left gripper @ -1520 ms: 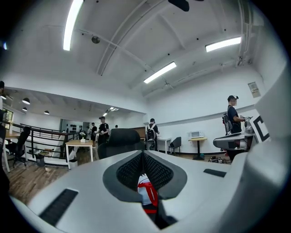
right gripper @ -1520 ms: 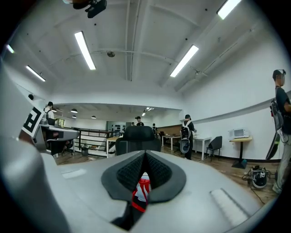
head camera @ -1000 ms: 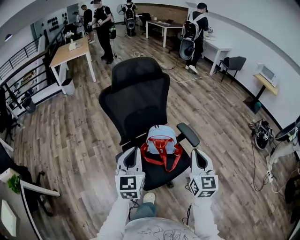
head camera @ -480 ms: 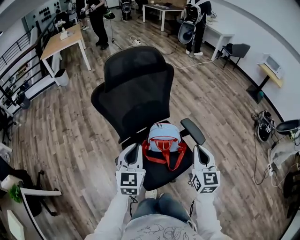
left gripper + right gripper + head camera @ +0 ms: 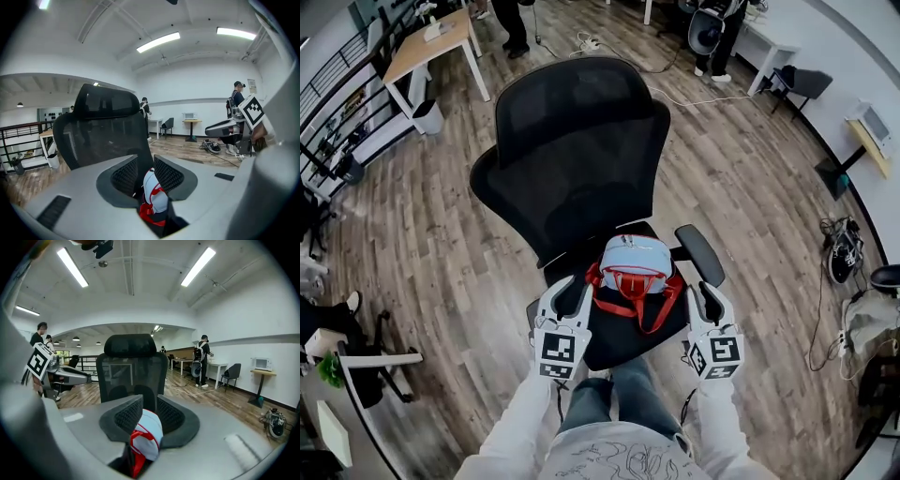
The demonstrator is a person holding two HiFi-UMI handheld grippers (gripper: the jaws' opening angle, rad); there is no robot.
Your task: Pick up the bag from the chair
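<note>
A light blue bag (image 5: 635,265) with red straps sits on the seat of a black mesh office chair (image 5: 572,141), against the backrest. My left gripper (image 5: 569,291) hovers over the seat's front left, just short of the bag, jaws apart and empty. My right gripper (image 5: 705,294) is open at the seat's right edge, beside the armrest (image 5: 700,253). In the left gripper view the bag (image 5: 154,197) shows through the gap of the left gripper (image 5: 146,164). The right gripper view shows the bag (image 5: 146,434) beyond the right gripper (image 5: 150,404).
A wooden desk (image 5: 427,47) and a small bin (image 5: 428,117) stand at the back left beside a railing (image 5: 347,103). A cable (image 5: 694,98) runs over the floor behind the chair. Gear lies at the right (image 5: 844,253). People stand at the far back.
The chair and bag have come nearer and lower in the head view. Both grippers have closed in on the seat, either side of the bag, still open.
</note>
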